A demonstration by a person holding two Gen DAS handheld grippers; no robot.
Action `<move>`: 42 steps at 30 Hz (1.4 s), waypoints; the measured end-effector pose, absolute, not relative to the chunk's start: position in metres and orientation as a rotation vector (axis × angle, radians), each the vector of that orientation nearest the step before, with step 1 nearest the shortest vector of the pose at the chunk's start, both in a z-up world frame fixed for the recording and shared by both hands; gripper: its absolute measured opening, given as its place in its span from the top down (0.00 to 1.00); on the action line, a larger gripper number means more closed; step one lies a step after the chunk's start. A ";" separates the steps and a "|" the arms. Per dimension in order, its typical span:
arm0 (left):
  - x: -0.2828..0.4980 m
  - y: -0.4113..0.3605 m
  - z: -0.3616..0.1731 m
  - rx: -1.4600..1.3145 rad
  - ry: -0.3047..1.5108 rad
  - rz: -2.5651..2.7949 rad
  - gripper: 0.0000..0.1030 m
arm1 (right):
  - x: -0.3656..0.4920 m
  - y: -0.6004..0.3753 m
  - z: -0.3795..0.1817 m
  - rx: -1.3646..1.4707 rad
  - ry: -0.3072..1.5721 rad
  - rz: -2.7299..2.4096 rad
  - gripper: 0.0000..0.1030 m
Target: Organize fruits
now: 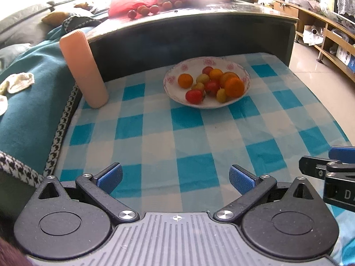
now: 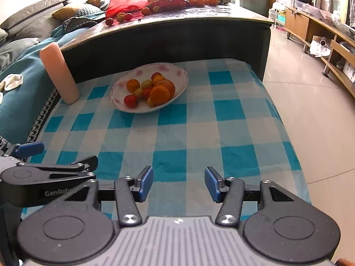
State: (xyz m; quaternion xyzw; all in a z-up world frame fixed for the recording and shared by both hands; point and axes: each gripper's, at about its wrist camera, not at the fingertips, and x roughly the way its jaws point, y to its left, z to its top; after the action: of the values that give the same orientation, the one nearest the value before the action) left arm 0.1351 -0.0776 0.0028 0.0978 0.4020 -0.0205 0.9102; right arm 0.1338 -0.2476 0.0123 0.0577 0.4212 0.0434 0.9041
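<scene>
A home living room: sofa (image 2: pixel 26 13), coffee table (image 2: pixel 177 22), sideboard (image 2: pixel 310 26).

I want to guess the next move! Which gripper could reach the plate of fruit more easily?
Probably the left gripper: the plate lies almost straight ahead of it, and its jaws stand wider. From the right gripper, also empty, the plate sits off to the left. Both are far away.

Glossy ceramic plate (image 1: pixel 240 71); matt checked cloth (image 1: pixel 155 133); ribbed pink cylinder (image 1: pixel 83 68).
</scene>
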 end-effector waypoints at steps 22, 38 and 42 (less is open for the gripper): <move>0.085 -0.067 -0.002 0.160 0.856 -0.070 0.00 | 0.087 -0.233 0.005 0.104 0.910 0.091 0.38; 0.065 -0.057 -0.004 0.135 0.878 -0.037 0.01 | 0.067 -0.222 0.003 0.105 0.928 0.117 0.38; 0.063 -0.057 -0.005 0.138 0.879 -0.035 0.01 | 0.065 -0.221 0.001 0.103 0.933 0.118 0.38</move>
State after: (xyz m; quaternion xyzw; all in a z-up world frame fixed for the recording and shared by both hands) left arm 0.0627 -0.0570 -0.0050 0.0669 0.4251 -0.0171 0.9025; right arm 0.0650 -0.2209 0.0013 0.0495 0.4491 0.0569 0.8903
